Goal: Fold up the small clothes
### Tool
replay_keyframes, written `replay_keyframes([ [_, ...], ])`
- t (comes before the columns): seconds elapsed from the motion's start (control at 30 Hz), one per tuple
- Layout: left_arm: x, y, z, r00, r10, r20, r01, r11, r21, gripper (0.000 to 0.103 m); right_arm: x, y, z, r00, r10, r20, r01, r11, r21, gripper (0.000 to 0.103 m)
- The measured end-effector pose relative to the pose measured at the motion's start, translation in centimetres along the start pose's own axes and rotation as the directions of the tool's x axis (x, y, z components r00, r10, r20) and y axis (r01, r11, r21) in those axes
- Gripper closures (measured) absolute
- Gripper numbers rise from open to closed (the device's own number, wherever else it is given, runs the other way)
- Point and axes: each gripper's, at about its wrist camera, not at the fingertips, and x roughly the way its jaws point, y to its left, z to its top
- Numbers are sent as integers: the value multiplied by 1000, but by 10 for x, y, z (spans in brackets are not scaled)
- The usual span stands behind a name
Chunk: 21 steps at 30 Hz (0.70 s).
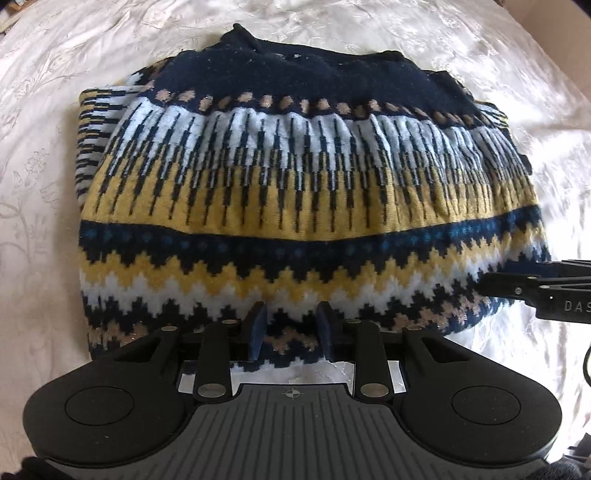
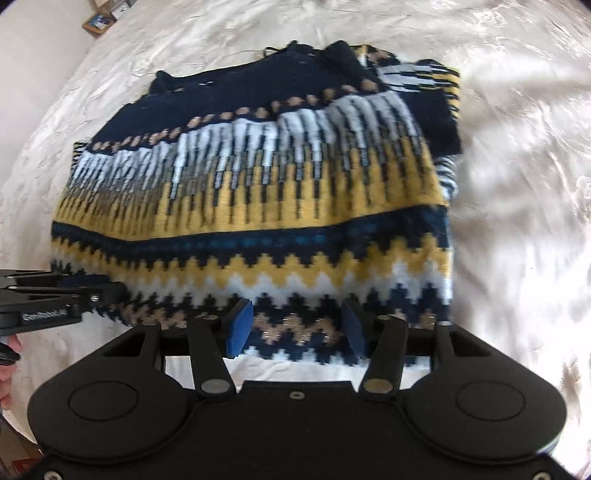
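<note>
A knitted sweater (image 1: 295, 192) in navy, yellow, pale blue and tan lies folded on the white bedspread; it also shows in the right wrist view (image 2: 266, 192). My left gripper (image 1: 291, 332) is open, its blue pads over the sweater's near hem, left of middle. My right gripper (image 2: 297, 326) is open wider, its pads over the near hem on the sweater's right part. Each gripper shows at the edge of the other's view: the right gripper (image 1: 535, 291) and the left gripper (image 2: 62, 299), both side-on at the hem.
The white embossed bedspread (image 1: 48, 155) surrounds the sweater on all sides. A small framed picture (image 2: 99, 23) lies at the far left beyond the bed. A hand (image 2: 9, 365) shows at the left edge.
</note>
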Motion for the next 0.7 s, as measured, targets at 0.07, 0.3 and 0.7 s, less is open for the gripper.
replay_keyframes([
  [0.07, 0, 1, 0, 1000, 10, 0, -10, 1000, 10, 74, -1, 1, 0, 1000, -12, -2, 11, 1000, -10, 44],
  [0.3, -1, -8, -2, 1000, 28, 8, -28, 1000, 8, 73, 4, 8, 0, 999, -48, -5, 48, 998, -28, 44],
  [0.7, -5, 8, -14, 999, 45, 4, -45, 999, 6, 73, -5, 6, -3, 992, -123, -12, 123, 992, 14, 43],
])
